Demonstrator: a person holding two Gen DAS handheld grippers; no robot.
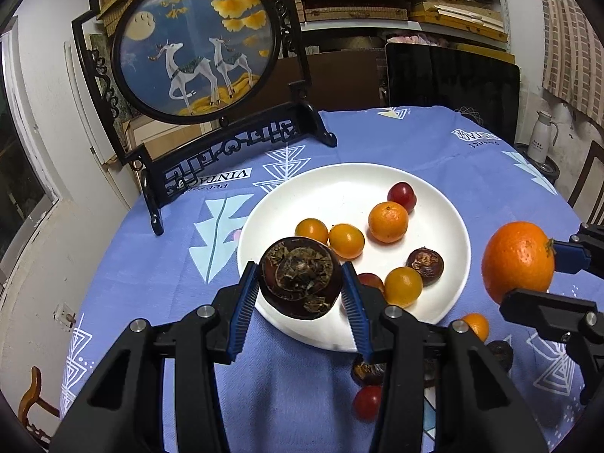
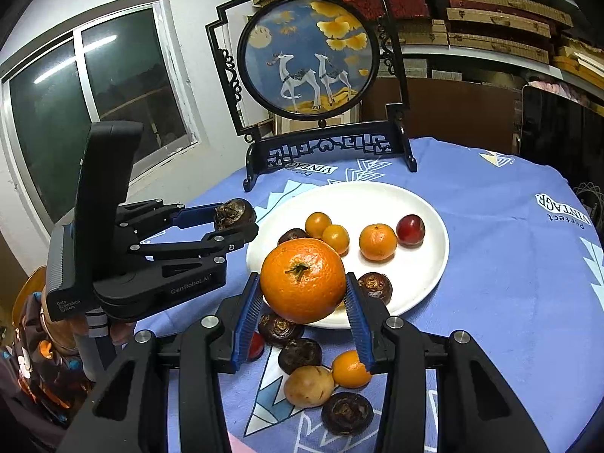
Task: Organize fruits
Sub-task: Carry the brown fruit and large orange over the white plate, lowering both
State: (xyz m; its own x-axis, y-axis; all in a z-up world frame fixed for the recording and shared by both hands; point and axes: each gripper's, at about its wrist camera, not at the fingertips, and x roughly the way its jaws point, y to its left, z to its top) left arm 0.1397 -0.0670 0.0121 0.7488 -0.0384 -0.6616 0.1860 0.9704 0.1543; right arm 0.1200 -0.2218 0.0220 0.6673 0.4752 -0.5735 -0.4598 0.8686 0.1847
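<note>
We log: left tongs clamped on dark water chestnut, over near-left rim of white plate | right tongs gripping large orange, above plate's near edge | desk

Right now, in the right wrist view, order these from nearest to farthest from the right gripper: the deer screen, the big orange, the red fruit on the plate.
1. Big orange, held between its fingers.
2. Red fruit, on the plate's far right.
3. Deer screen, standing behind the plate.
</note>
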